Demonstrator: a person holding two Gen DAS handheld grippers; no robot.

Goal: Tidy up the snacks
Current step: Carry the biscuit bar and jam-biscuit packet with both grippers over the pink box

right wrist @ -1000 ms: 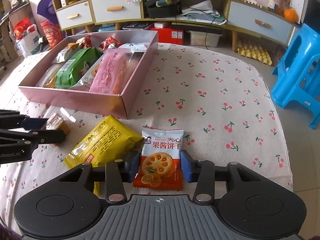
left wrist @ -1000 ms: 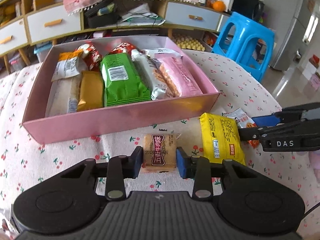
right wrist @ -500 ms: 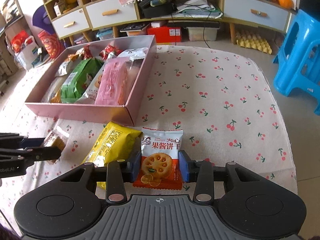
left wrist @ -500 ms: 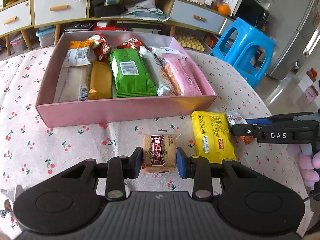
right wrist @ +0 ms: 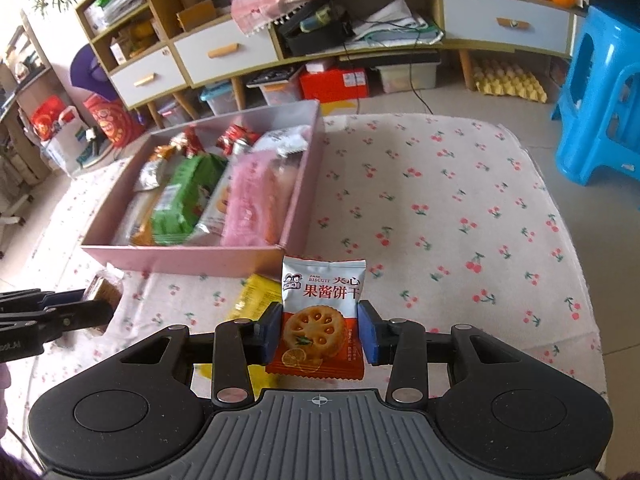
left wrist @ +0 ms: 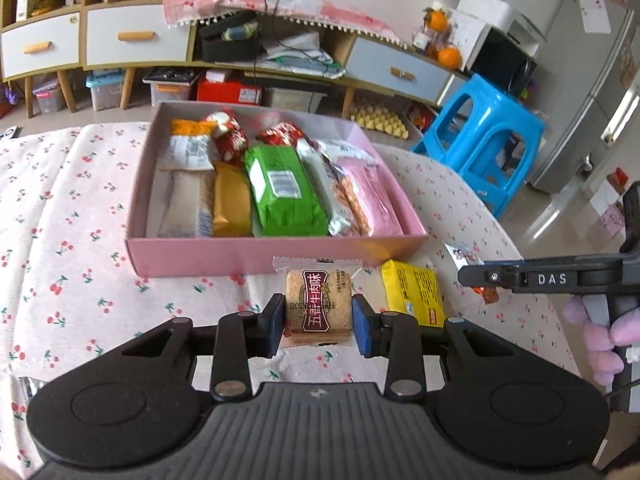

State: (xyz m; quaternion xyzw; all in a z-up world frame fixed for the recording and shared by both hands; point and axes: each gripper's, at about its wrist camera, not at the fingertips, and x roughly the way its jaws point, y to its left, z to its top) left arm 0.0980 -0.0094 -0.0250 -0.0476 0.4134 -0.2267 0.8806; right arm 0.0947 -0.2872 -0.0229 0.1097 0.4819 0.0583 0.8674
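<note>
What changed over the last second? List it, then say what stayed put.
Both claws rose off the cloth: the left claw lifted its brown snack cake, the right claw its jam biscuit packet. Unchanged: both grips, the yellow packet on the cloth, the pink box.

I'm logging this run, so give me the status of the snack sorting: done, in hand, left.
Done: the pink box already holds a row of packets, among them a green pack. In hand: the left gripper is shut on a beef-flavour cracker, the right gripper on a jam biscuit packet, both short of the box. Left: the yellow packet lies on the cherry tablecloth.
</note>
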